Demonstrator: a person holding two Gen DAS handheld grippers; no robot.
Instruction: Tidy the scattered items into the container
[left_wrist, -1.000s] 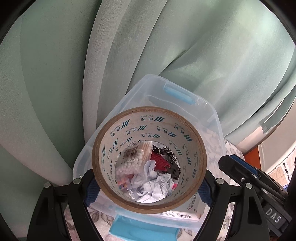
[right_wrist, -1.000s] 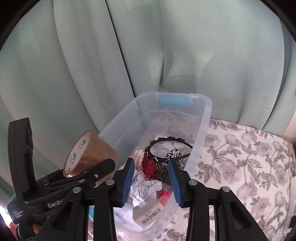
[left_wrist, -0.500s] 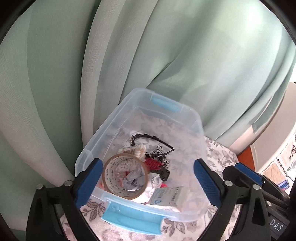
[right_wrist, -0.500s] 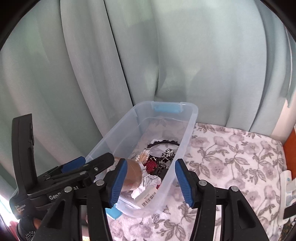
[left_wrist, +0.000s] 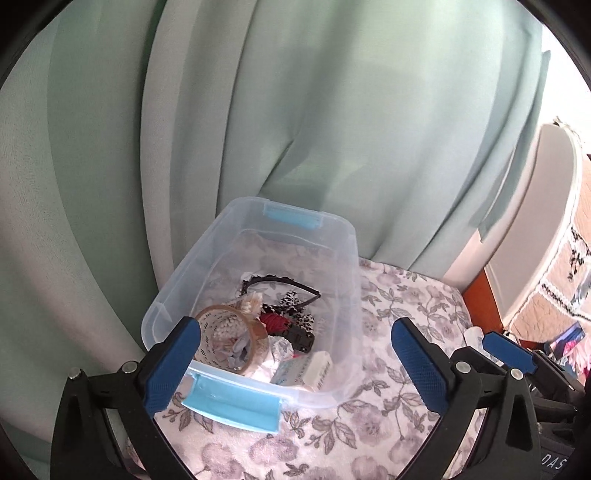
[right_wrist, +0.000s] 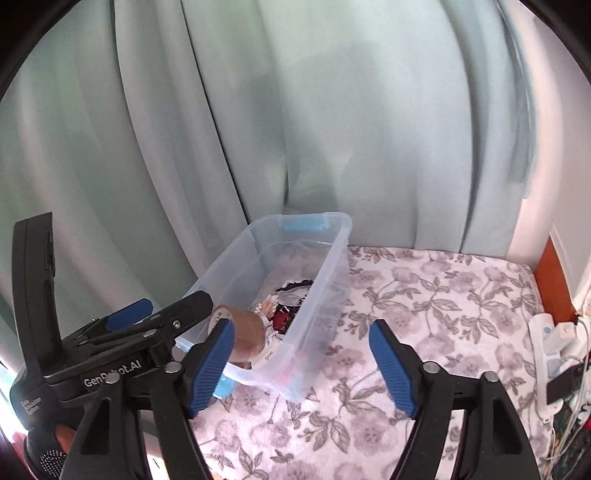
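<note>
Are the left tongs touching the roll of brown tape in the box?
Apart. The left wrist view shows the left tongs opening wide and empty, while the tape roll lies inside the clear box.

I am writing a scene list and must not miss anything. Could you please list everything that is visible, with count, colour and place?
container: one, clear, blue latches, on the cloth
tape roll: one, brown, inside container, near end
cotton swabs: bundle, white, inside
headband: one, black, inside
small box: one, white-blue, inside, near end
floral cloth: one, grey-white, under container
curtain: pale green, behind
left claw: blue pads, empty, opening
right claw: blue pads, empty, opening
</note>
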